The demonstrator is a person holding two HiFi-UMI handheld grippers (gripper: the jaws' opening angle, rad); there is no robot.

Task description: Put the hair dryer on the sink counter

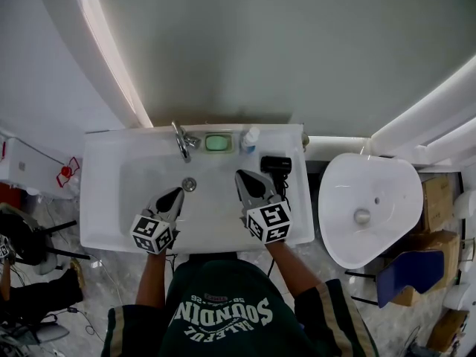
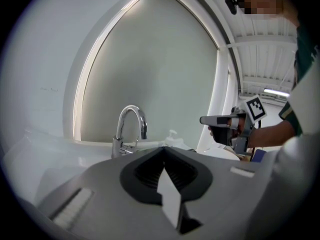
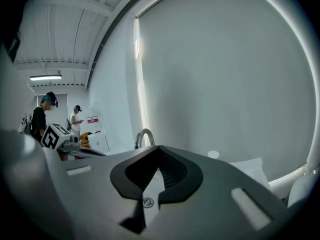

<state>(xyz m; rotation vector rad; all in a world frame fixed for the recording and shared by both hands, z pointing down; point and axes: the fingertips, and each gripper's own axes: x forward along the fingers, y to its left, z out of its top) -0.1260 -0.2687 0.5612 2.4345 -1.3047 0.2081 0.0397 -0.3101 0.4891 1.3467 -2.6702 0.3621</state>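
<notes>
The black hair dryer [image 1: 277, 165] lies on the right part of the white sink counter [image 1: 100, 199], beside the basin. My right gripper [image 1: 242, 177] hovers over the basin just left of the dryer, shut and empty, apart from it. My left gripper [image 1: 176, 194] is over the basin near the drain [image 1: 189, 184], also shut with nothing in it. In the left gripper view the jaws [image 2: 162, 152] meet below the faucet [image 2: 131, 129]. The right gripper view shows closed jaws [image 3: 159, 150] and the faucet [image 3: 144, 136]; the dryer is hidden in both gripper views.
A green soap dish [image 1: 217, 143] and a small pump bottle [image 1: 250, 139] stand at the counter's back edge by the faucet [image 1: 181, 140]. An oval white basin [image 1: 368, 207] sits to the right, with cardboard boxes [image 1: 439, 199] beyond. Two people [image 3: 42, 119] stand far off.
</notes>
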